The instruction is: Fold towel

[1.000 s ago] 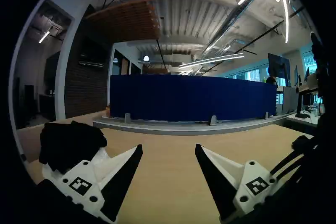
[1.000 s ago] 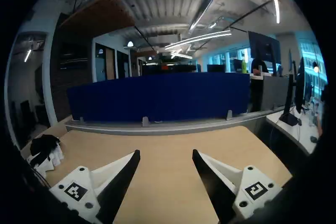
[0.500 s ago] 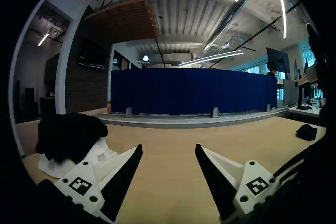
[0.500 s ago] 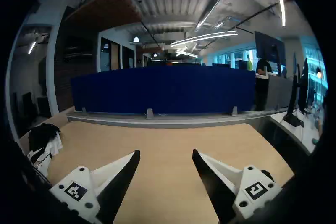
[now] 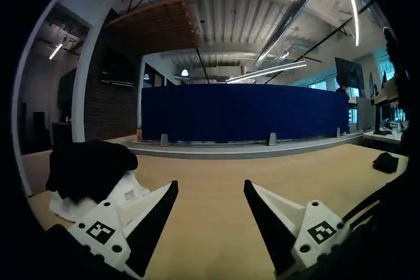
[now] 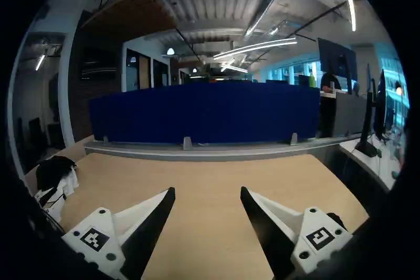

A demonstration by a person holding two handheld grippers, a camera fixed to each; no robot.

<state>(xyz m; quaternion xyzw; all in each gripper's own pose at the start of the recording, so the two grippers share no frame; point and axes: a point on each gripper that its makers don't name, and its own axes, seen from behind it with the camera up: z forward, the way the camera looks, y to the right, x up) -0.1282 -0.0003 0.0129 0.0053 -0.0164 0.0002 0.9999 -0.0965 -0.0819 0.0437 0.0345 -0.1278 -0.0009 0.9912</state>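
White cloth (image 5: 127, 189) half under black cloth (image 5: 89, 167), behind left tongs (image 5: 210, 183)

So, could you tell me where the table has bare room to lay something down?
The table is bare across its middle, back to the blue divider. Its left edge is crowded by a black and white cloth pile; a small dark item sits near the right edge.

A black cloth (image 5: 89, 170) tops a white towel (image 5: 64, 207); tan table (image 5: 210, 175), blue partition (image 5: 241, 113).
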